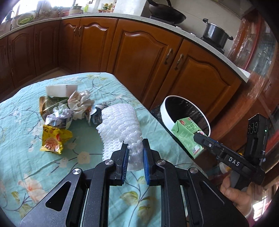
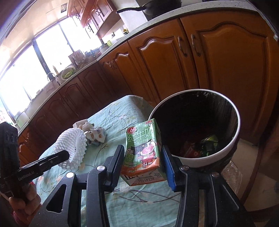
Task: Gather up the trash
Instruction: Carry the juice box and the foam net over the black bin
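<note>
My left gripper is shut on a white foam fruit net, held just above the floral tablecloth; the net also shows in the right wrist view. My right gripper is shut on a green milk carton, held beside the white trash bin at the table's right edge. In the left wrist view the carton hangs in front of the bin. Crumpled paper, a yellow snack wrapper and a white box lie on the table.
The bin has a black liner and holds some colourful trash. Wooden kitchen cabinets run behind the table, with a wok and a pot on the counter. The teal tablecloth covers the table.
</note>
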The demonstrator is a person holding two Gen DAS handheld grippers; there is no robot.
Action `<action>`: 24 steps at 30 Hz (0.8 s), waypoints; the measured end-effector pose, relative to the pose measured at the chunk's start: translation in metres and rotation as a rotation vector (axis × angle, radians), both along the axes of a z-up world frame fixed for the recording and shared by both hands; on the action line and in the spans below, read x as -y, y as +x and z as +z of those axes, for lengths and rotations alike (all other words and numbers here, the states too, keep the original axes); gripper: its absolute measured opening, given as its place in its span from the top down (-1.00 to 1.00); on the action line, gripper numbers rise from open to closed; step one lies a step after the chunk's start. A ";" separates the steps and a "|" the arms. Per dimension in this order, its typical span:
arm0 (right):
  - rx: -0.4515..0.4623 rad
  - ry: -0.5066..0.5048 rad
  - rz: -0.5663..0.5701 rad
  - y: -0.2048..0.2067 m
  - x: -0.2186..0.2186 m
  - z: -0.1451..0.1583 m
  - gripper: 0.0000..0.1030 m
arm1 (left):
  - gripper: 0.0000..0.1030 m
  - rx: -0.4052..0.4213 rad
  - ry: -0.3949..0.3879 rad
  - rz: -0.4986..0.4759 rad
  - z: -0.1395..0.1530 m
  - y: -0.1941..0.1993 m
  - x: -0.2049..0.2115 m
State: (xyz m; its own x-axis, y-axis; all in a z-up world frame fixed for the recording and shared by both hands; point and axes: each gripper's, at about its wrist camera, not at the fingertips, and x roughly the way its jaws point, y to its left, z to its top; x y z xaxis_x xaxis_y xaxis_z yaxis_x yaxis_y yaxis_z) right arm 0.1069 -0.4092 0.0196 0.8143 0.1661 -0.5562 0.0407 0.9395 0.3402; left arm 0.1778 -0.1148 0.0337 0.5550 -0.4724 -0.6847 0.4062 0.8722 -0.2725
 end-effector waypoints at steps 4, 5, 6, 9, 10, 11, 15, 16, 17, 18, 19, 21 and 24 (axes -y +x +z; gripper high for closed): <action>0.010 0.006 -0.045 -0.001 0.022 0.002 0.14 | 0.73 0.006 0.011 -0.054 0.003 0.002 0.026; 0.010 0.007 -0.056 0.000 0.027 0.003 0.14 | 0.73 0.006 0.014 -0.064 0.003 0.003 0.033; 0.011 0.008 -0.065 0.001 0.031 0.003 0.14 | 0.73 0.006 0.017 -0.074 0.003 0.004 0.039; 0.011 0.007 -0.086 0.004 0.043 0.002 0.14 | 0.73 0.003 0.025 -0.105 0.002 0.008 0.057; 0.010 0.007 -0.091 0.006 0.046 0.002 0.14 | 0.73 0.000 0.029 -0.117 0.001 0.009 0.063; 0.009 0.008 -0.096 0.008 0.049 0.001 0.14 | 0.73 -0.003 0.032 -0.129 0.000 0.011 0.068; 0.003 0.003 -0.104 0.015 0.061 -0.001 0.14 | 0.73 -0.008 0.050 -0.169 -0.001 0.018 0.092; 0.001 0.002 -0.107 0.018 0.064 -0.002 0.14 | 0.73 -0.006 0.053 -0.177 -0.001 0.019 0.098; 0.000 0.002 -0.110 0.020 0.066 -0.002 0.14 | 0.73 -0.003 0.056 -0.185 0.000 0.021 0.103; 0.000 0.002 -0.113 0.021 0.068 -0.003 0.14 | 0.73 0.001 0.060 -0.194 0.001 0.023 0.109; 0.001 0.000 -0.116 0.023 0.070 -0.003 0.14 | 0.73 0.004 0.066 -0.201 0.002 0.025 0.115; 0.002 -0.001 -0.121 0.027 0.077 -0.002 0.14 | 0.73 0.002 0.077 -0.219 0.000 0.028 0.127; -0.001 -0.004 -0.127 0.033 0.082 -0.003 0.14 | 0.73 -0.008 0.089 -0.229 -0.003 0.036 0.143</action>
